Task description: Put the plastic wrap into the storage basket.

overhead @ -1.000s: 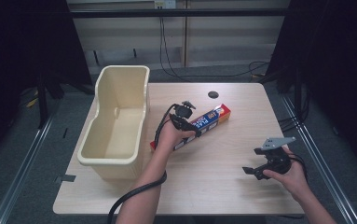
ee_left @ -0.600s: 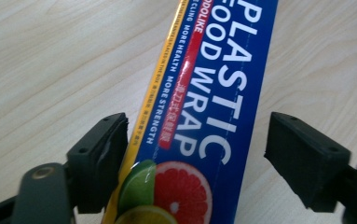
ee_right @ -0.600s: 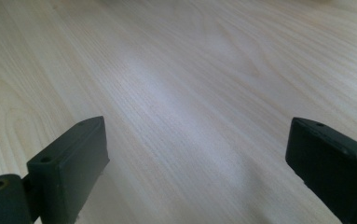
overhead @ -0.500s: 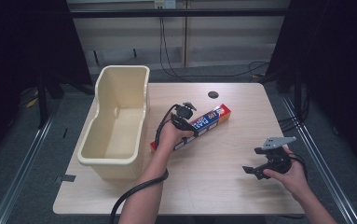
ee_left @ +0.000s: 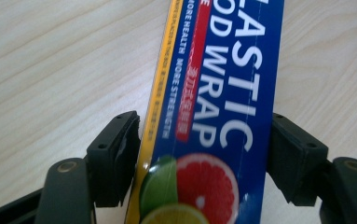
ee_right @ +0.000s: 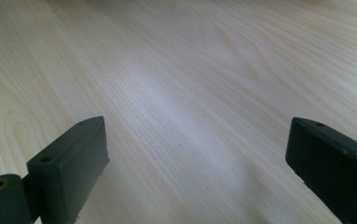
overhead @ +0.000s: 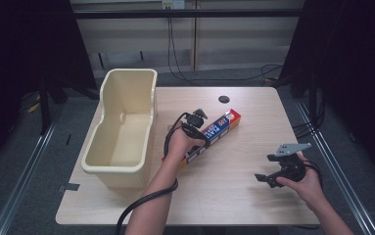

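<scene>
A long blue plastic wrap box (overhead: pixel 222 126) with a red end lies slantwise on the wooden table (overhead: pixel 253 107), just right of the bin. My left gripper (overhead: pixel 198 129) is over its middle, and in the left gripper view (ee_left: pixel 204 158) both black jaws press against the box (ee_left: pixel 223 93) from its two long sides. The box still rests on the tabletop. My right gripper (overhead: pixel 267 179) hovers low over bare wood near the front right of the table, its jaws wide apart in the right gripper view (ee_right: pixel 199 154) with nothing between them.
A tall cream plastic bin (overhead: pixel 107 166) stands empty along the table's left side, close to the left hand. A dark round cable hole (overhead: pixel 223 99) sits at the back of the table. Cables trail off the front edge.
</scene>
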### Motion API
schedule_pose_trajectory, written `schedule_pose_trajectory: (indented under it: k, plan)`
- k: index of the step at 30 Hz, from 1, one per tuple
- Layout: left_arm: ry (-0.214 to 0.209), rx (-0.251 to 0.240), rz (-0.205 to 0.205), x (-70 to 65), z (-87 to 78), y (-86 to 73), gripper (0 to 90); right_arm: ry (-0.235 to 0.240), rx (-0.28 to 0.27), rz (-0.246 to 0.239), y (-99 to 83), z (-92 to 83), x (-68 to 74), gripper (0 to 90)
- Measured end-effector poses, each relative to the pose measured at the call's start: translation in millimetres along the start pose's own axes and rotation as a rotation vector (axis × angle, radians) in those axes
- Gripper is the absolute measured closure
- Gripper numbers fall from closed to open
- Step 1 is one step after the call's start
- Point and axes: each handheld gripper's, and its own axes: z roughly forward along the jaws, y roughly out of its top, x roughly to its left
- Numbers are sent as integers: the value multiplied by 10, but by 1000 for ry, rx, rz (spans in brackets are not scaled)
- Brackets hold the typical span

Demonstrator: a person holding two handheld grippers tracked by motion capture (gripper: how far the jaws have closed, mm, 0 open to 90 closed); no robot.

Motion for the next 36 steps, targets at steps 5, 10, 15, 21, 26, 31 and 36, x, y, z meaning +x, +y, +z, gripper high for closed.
schedule_pose_trajectory:
  k: [5, 10, 15, 21, 26, 31, 36]
  plan:
    - [31, 29, 20, -40, 103, 94, 316, -1, 5, 1, -4, 4, -4, 56]
    - [51, 93, 5, -97, 105, 168, 366, 5, -1, 2, -9, -1, -15, 56]
    - [28, 152, -47, -164, 53, 223, 392, 1, 2, -4, -9, 3, -12, 55]
    - [-11, 200, -118, -189, -189, 305, 399, 3, 0, -1, -10, -3, -16, 54]
    - [-1, 240, -143, -185, -415, 346, 401, 5, -2, 6, -8, -4, -9, 54]
    - [-9, 244, -177, -164, -633, 364, 403, 5, -5, 1, -7, 1, -8, 54]
    - [-15, 247, -199, -143, -830, 384, 403, 5, -7, 1, 1, -5, -2, 53]
